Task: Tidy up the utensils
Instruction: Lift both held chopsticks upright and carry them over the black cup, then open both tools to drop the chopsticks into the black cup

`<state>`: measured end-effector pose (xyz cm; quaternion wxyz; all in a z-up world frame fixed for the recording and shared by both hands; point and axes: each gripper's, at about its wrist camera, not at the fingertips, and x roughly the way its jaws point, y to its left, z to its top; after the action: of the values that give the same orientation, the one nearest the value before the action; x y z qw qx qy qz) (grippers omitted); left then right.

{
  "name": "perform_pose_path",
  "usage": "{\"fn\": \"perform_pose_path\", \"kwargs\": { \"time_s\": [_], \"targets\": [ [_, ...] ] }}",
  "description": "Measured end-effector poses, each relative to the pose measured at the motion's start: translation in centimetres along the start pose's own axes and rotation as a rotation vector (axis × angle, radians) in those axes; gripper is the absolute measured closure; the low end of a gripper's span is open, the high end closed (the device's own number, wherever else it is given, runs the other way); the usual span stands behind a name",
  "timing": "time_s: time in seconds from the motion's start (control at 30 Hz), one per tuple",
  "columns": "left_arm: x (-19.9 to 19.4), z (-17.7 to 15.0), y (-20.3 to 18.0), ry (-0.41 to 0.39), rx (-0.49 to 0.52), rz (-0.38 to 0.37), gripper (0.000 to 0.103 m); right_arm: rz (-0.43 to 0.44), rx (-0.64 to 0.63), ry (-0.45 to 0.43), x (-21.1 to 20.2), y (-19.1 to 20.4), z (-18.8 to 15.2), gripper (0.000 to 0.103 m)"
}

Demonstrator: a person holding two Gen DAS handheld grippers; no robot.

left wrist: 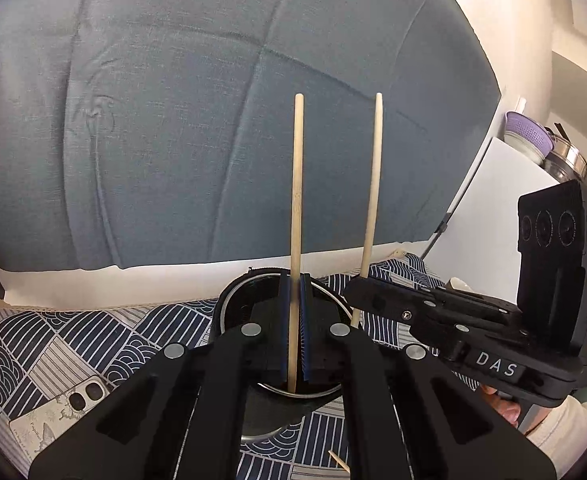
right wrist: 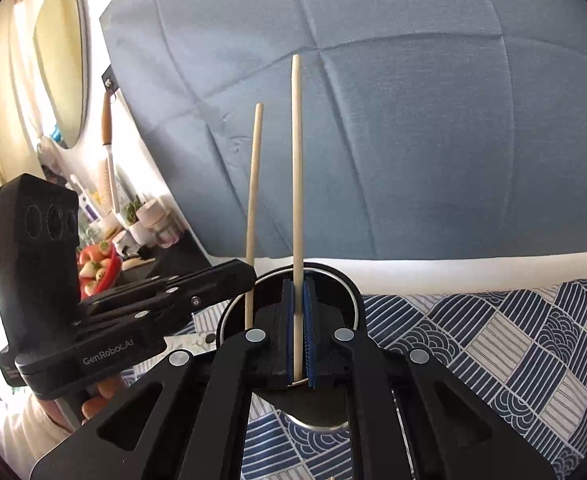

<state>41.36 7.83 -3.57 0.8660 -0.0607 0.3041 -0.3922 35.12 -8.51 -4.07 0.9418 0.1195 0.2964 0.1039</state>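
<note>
Backdrop is a big blue-grey quilted cushion [left wrist: 221,120] filling most of both views, white edge strip under it. Below that, a navy/white patterned cloth [left wrist: 73,340] covers the surface. Sitting on the cloth: a dark round cup [left wrist: 229,304] with a metal rim, directly under both tools. Left gripper [left wrist: 296,308] is clamped on a wooden chopstick [left wrist: 296,200], blue pads tight against it on both sides, stick upright, lower end down inside the cup's rim. Right gripper [right wrist: 298,320] same story: closed on a second chopstick [right wrist: 297,180], upright, lower end at the cup's near rim. From the left wrist view the right gripper [left wrist: 349,286] comes in from the right side with its chopstick [left wrist: 373,200] just beside the left one, the two apart and roughly parallel, both over the cup. The right wrist view mirrors that: left gripper [right wrist: 249,276] enters from the left, its stick [right wrist: 253,200] standing in the cup [right wrist: 349,292] opening. A phone [left wrist: 61,408] in a pale case lies flat on the cloth, lower left of the left view. Small wooden stick tip [left wrist: 339,462] on the cloth at the bottom edge; can't tell what it is.
</note>
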Motion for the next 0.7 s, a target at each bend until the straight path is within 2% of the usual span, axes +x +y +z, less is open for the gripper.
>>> {"fn": "perform_pose_path", "kwargs": {
  "time_s": [0.23,0.4,0.7],
  "targets": [
    [-0.8,-0.8,-0.8,0.032,0.063,0.032,0.098,-0.033,-0.096,-0.002,-1.4,1.4,-0.5,0.098],
    [-0.9,-1.3,-1.1,0.067,0.1,0.056,0.098,-0.104,-0.225,0.041,-1.5,2.8,-1.3,0.099],
    [-1.3,-1.5,-1.5,0.091,0.128,0.095,0.098,-0.154,-0.252,0.093,-0.4,2.7,-2.5,0.098]
  ]
}}
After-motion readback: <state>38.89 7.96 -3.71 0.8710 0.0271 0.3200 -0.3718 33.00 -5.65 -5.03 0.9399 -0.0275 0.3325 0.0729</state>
